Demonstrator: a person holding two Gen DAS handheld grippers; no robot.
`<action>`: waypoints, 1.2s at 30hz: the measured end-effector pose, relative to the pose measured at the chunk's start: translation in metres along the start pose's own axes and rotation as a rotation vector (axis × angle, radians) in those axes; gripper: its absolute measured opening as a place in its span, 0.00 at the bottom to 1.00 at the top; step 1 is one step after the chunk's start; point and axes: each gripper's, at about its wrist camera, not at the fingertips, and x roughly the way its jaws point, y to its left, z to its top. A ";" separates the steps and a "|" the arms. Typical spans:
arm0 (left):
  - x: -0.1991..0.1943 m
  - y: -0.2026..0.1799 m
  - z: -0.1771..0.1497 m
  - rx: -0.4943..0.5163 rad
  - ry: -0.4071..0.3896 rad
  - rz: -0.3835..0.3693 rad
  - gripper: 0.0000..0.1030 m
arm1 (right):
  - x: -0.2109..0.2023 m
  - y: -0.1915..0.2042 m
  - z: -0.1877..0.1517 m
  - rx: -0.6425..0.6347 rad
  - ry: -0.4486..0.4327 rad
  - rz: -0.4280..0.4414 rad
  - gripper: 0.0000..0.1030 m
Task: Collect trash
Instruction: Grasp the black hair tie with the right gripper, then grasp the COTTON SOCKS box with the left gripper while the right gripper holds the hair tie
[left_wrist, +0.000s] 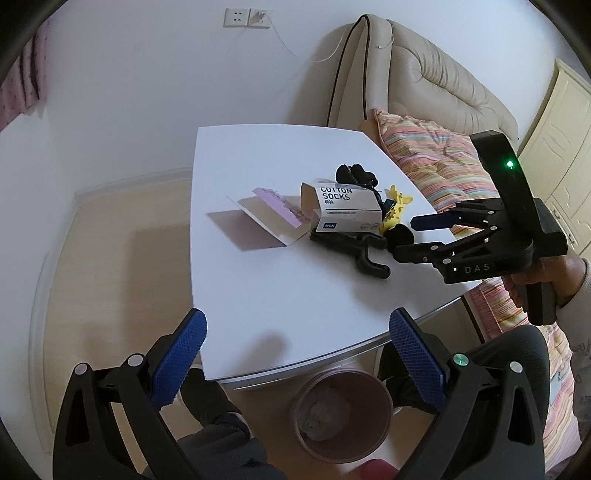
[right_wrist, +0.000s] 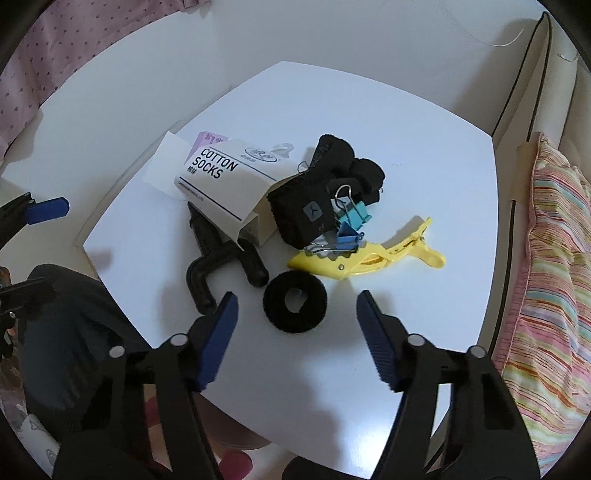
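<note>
We read "COTTON SOCKS" and "MEN" on the white sock box (right_wrist: 225, 184) lying at frame centre on the white table (right_wrist: 424, 147), with "DAS" on the right gripper (left_wrist: 406, 240). Around it crowd black socks (right_wrist: 306, 210), blue binder clips (right_wrist: 349, 225), a yellow hair clip (right_wrist: 365, 254), a black foam ring (right_wrist: 295, 306) and a black hook (right_wrist: 207, 269). Both grippers — the left gripper (left_wrist: 297, 332) too — are spread wide and hold nothing; a pink trash bin (left_wrist: 343, 417) sits low in the left view.
</note>
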 end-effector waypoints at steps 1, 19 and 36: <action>0.000 0.001 0.000 -0.001 0.000 0.000 0.93 | 0.000 0.000 0.000 -0.001 0.000 -0.002 0.58; -0.001 -0.001 -0.001 -0.001 -0.002 -0.010 0.93 | -0.013 -0.005 -0.010 0.060 -0.061 0.021 0.25; 0.002 -0.029 0.046 0.047 -0.006 0.015 0.93 | -0.058 -0.014 -0.038 0.224 -0.174 0.019 0.25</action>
